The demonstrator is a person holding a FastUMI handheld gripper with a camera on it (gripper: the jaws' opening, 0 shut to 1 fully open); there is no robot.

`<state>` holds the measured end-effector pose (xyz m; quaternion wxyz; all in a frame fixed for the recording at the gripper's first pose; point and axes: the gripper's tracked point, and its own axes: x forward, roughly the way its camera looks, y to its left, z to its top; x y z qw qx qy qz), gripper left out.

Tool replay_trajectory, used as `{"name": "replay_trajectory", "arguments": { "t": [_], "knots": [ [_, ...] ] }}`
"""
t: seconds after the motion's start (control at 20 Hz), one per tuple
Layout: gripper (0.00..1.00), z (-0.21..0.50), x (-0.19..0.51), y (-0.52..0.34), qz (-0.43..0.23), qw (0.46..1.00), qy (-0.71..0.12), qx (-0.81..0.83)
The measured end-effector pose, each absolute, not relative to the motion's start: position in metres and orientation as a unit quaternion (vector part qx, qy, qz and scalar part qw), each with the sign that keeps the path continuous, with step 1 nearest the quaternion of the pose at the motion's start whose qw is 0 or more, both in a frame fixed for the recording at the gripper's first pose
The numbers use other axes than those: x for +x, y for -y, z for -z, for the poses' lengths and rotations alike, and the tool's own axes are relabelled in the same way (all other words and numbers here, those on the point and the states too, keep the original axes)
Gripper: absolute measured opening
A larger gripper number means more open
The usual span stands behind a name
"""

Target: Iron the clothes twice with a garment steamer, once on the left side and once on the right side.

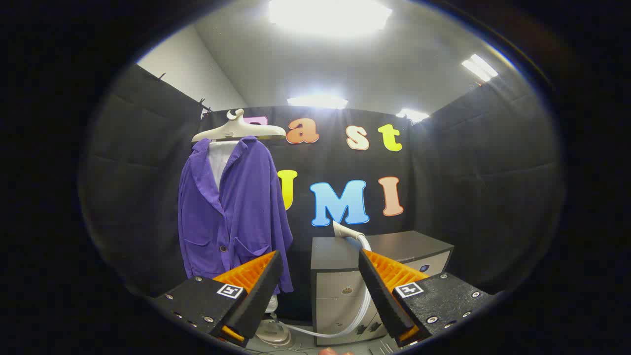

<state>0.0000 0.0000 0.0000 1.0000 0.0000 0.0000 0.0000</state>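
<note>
Your hand-held gripper point(320, 276) is spread wide, holding nothing, with open room ahead. Beyond its fingers, lower center of the frame, the steamer head point(345, 230) rests on the cabinet point(394, 244). The purple jacket point(231, 207) hangs center-left on its hanger point(239, 129).

black cloth walls point(483, 162), cabinet point(394, 256), ceiling lights point(329, 17)

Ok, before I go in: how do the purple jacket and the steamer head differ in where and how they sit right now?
The purple jacket hangs full length from a pale hanger, beyond the left finger; the steamer head lies on the dark cabinet, beyond the right finger. The jacket is large, soft and draped; the head is small, rigid and white, with a hose trailing down. Both sit beyond the open gripper, untouched.
</note>
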Motion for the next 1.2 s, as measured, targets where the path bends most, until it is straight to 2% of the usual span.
{"name": "replay_trajectory", "arguments": {
  "t": [0.6, 1.2],
  "knots": [
    [0.95, -0.001, 0.0, 0.004, 0.006, 1.0, -0.002, 0.006],
    [0.95, 0.003, 0.024, 0.029, 0.046, 0.999, -0.023, 0.012]
  ]
}}
